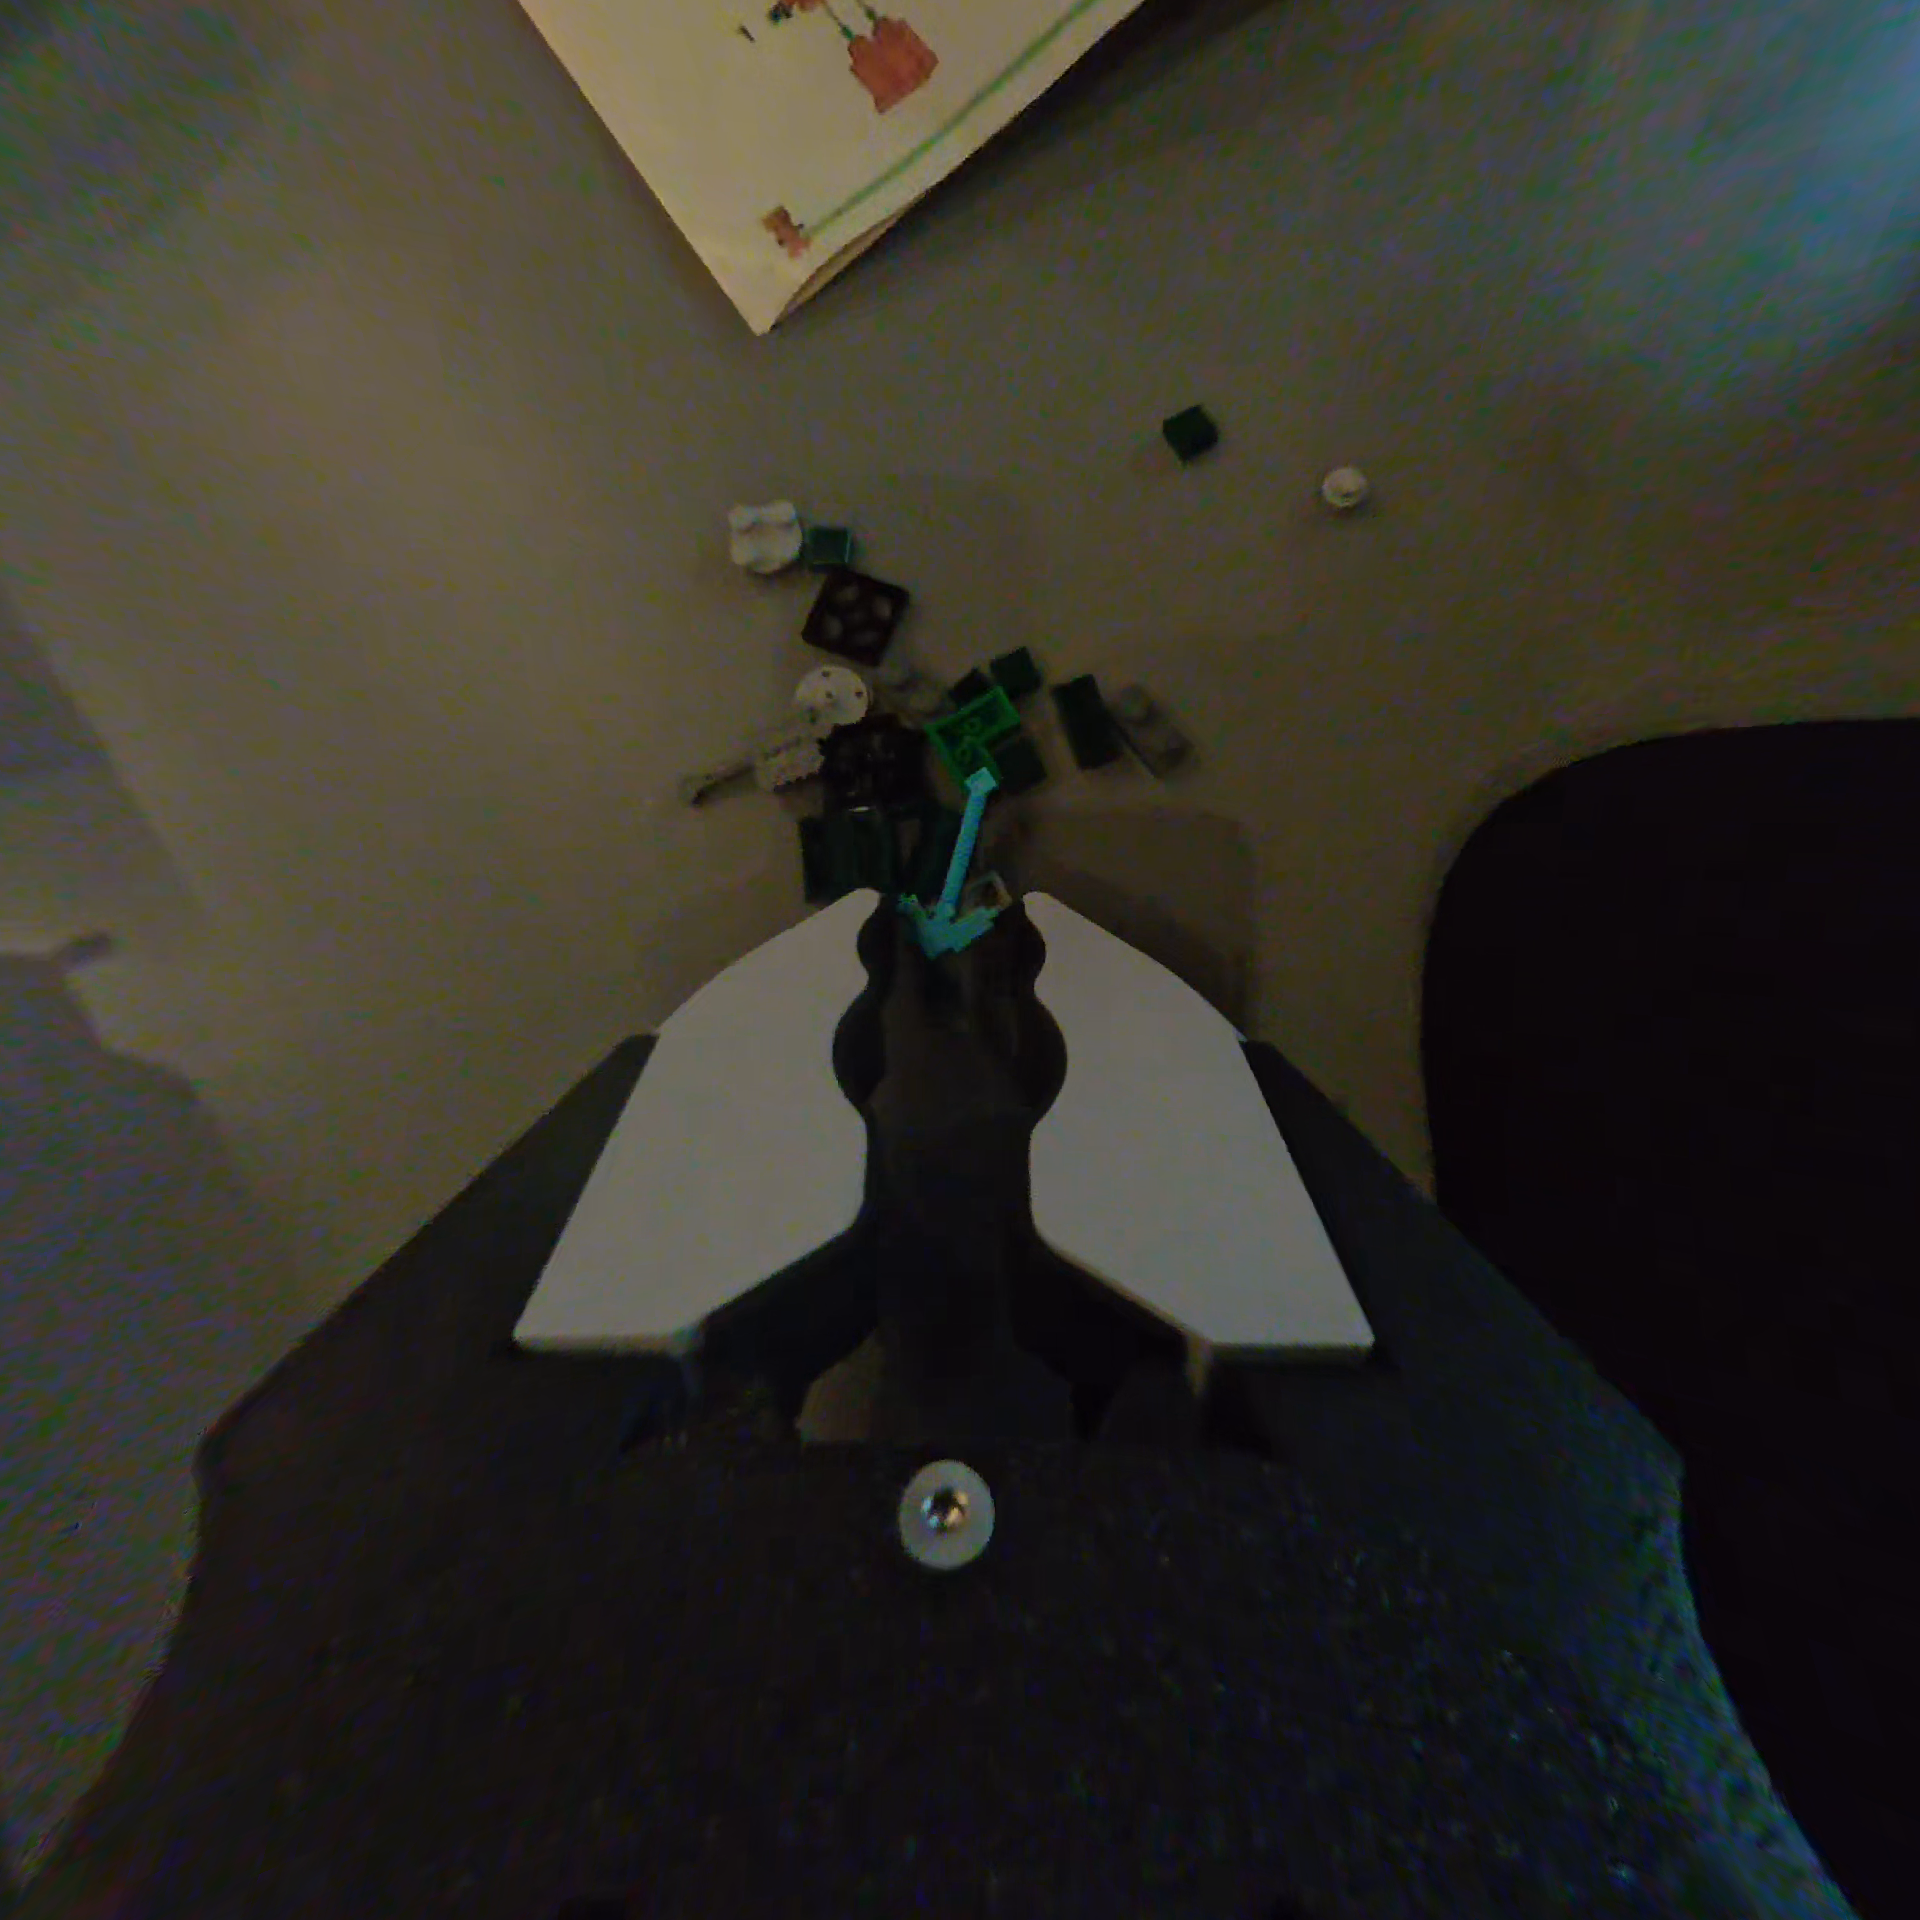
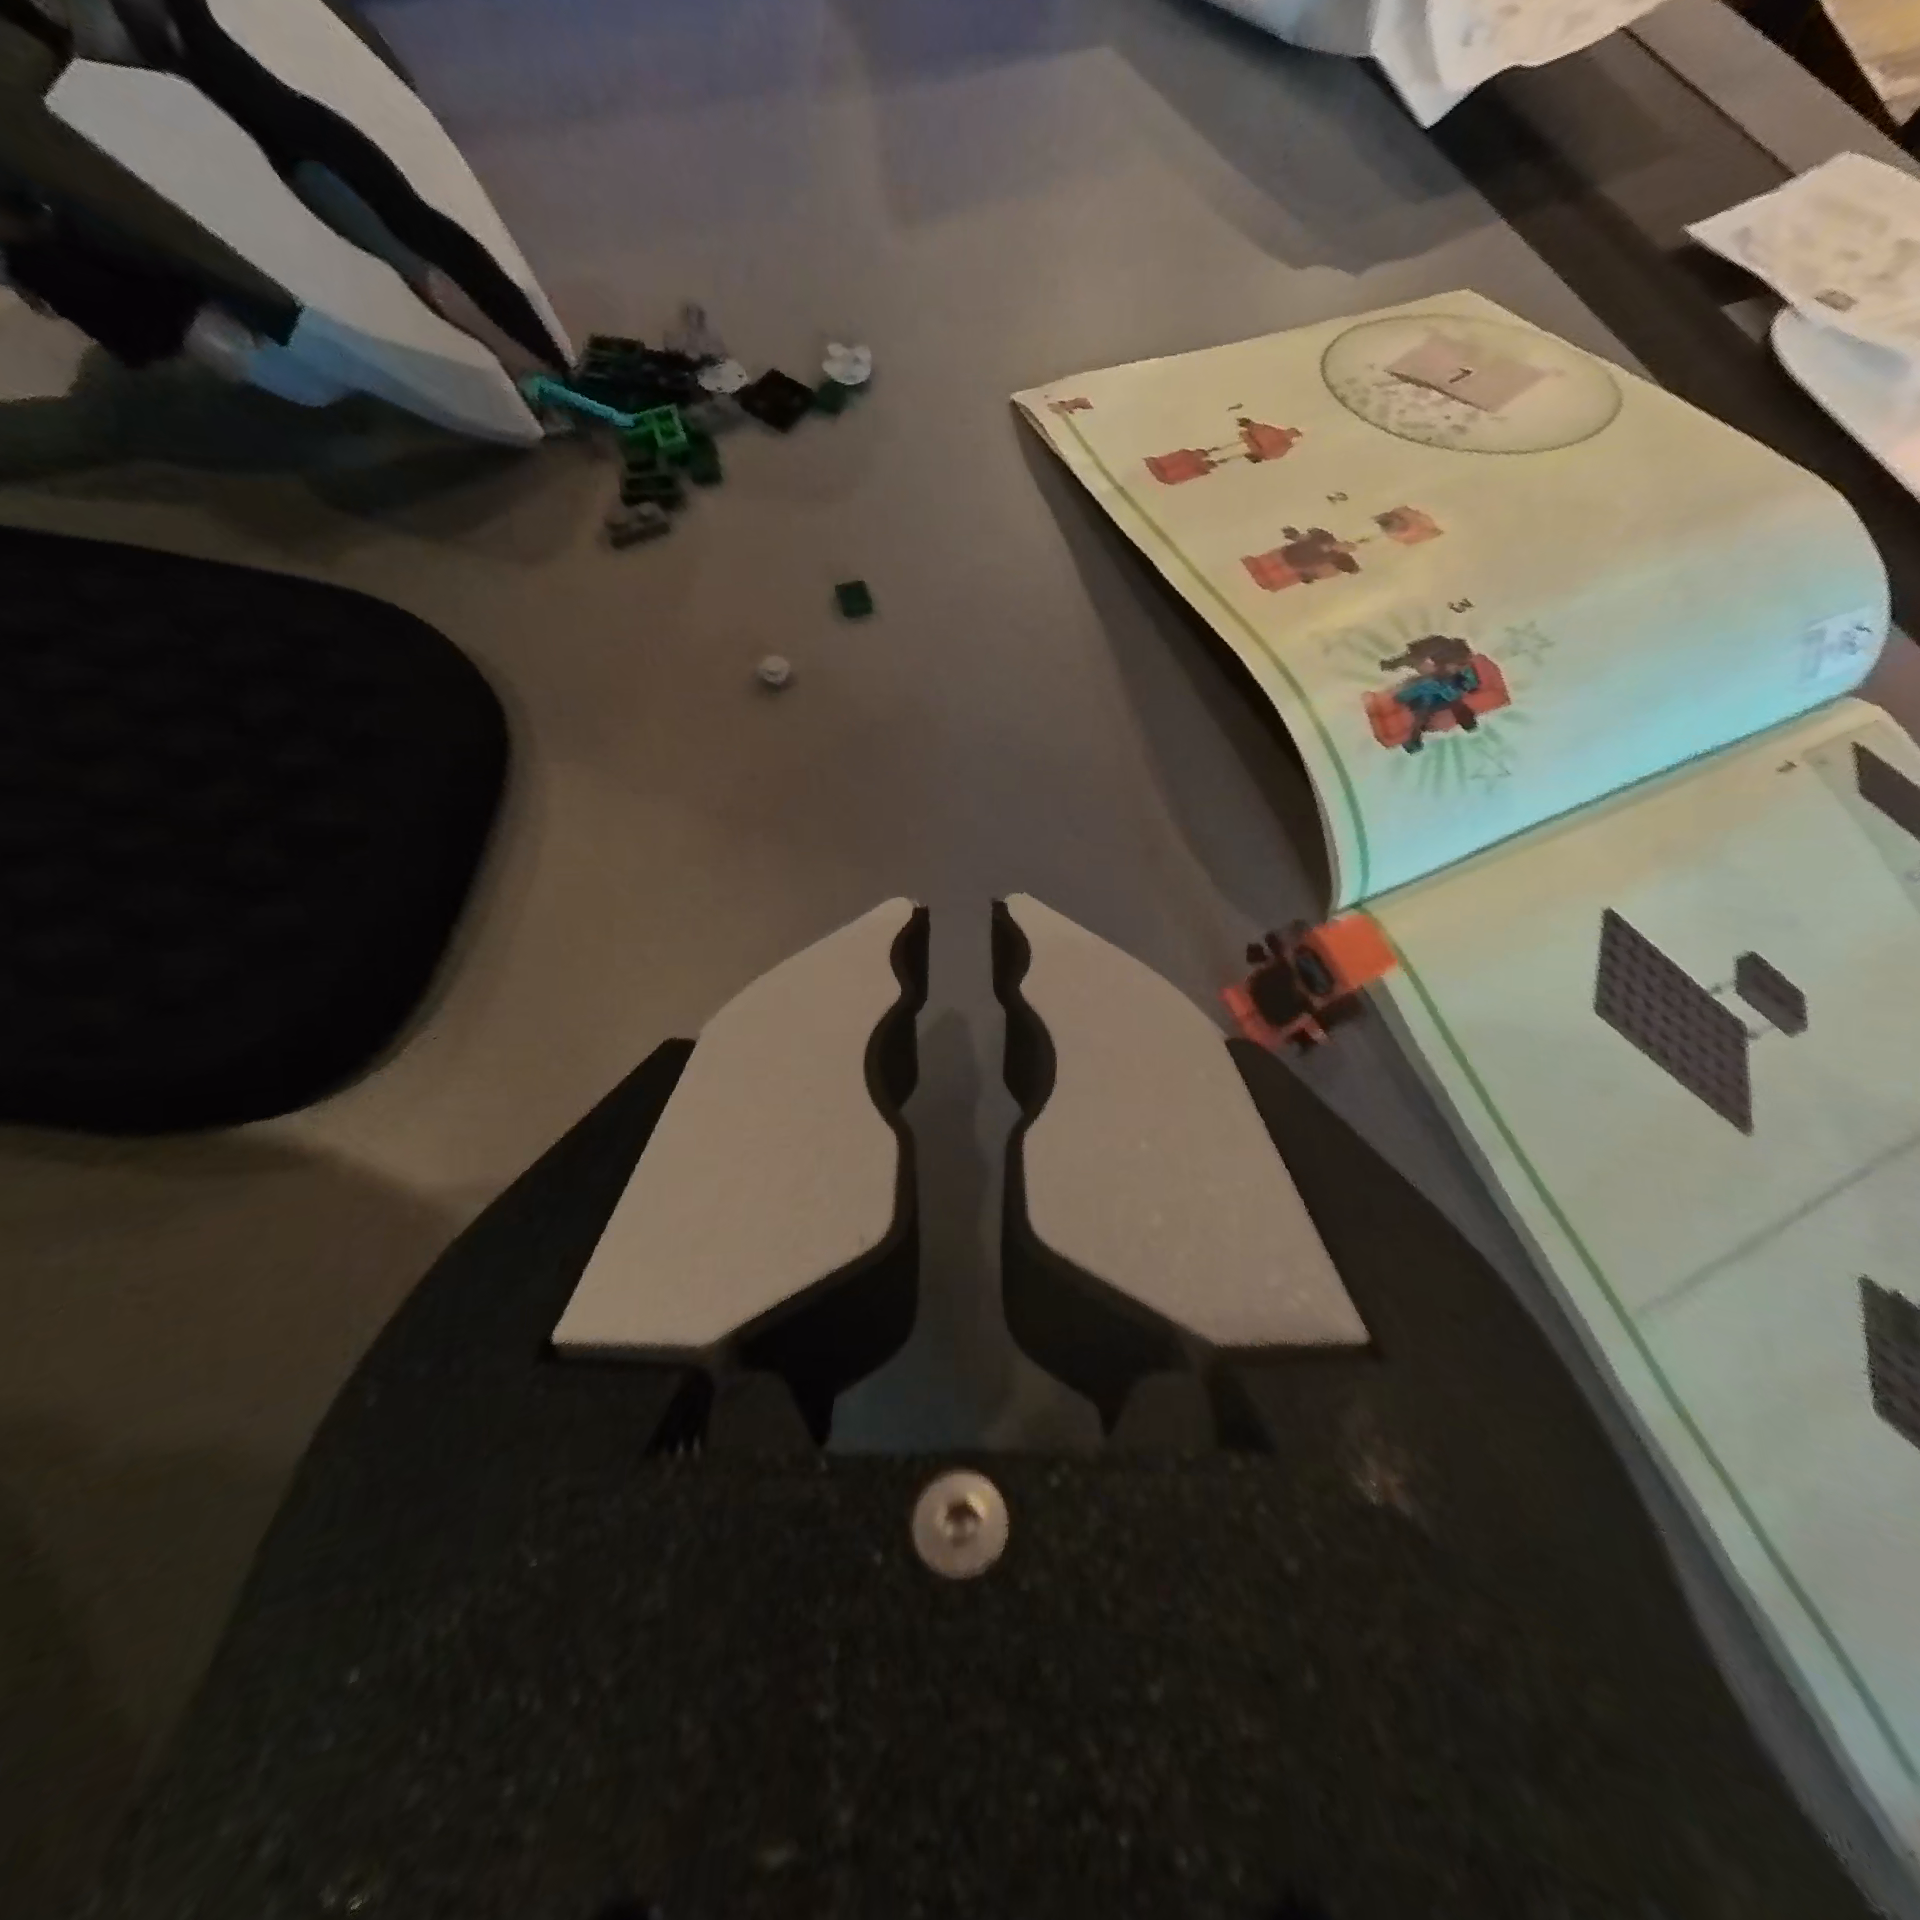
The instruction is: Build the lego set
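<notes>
A turquoise sword piece (image 1: 961,862) is pinched in the left gripper (image 1: 951,920) over the heap of green and black bricks (image 1: 914,727) on the grey table (image 1: 416,520). The right gripper (image 2: 958,914), slightly parted and empty, hovers near the open instruction booklet (image 2: 1507,582), beside an orange model (image 2: 1304,977).

Dim home tabletop (image 2: 935,727), open instruction booklet (image 2: 1507,582), loose bricks (image 2: 665,436)
</notes>
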`<action>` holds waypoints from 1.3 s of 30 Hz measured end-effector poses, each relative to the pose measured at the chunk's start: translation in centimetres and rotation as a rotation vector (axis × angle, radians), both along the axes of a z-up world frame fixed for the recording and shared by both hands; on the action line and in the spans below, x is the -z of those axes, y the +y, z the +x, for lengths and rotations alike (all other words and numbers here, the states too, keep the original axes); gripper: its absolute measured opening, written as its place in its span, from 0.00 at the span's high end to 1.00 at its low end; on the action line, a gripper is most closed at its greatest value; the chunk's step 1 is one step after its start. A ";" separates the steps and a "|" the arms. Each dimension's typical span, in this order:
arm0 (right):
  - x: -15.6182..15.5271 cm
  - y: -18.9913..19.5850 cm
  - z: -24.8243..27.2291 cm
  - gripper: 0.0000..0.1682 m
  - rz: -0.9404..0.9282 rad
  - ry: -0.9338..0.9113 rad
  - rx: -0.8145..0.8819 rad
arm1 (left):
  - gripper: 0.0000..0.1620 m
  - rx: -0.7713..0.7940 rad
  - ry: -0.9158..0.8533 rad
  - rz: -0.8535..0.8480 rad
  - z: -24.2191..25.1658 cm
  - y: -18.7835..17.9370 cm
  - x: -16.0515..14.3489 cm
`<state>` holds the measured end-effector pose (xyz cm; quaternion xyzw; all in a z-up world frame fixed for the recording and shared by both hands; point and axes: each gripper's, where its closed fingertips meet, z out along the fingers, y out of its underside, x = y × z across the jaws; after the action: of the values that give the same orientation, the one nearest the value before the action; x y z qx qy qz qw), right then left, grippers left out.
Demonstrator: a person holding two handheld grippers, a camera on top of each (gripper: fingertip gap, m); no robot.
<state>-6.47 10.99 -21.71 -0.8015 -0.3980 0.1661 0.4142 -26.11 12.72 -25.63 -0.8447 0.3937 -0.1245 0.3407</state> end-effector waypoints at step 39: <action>-3.0 -3.1 -0.8 0.83 0.066 0.107 -0.194 | 0.98 0.490 -0.040 0.082 14.2 -4.8 -4.7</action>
<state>-7.28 7.85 -18.73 -0.7352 -0.4564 0.2346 0.4430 -11.88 7.94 -20.90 -0.7067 0.5846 -0.2043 0.3421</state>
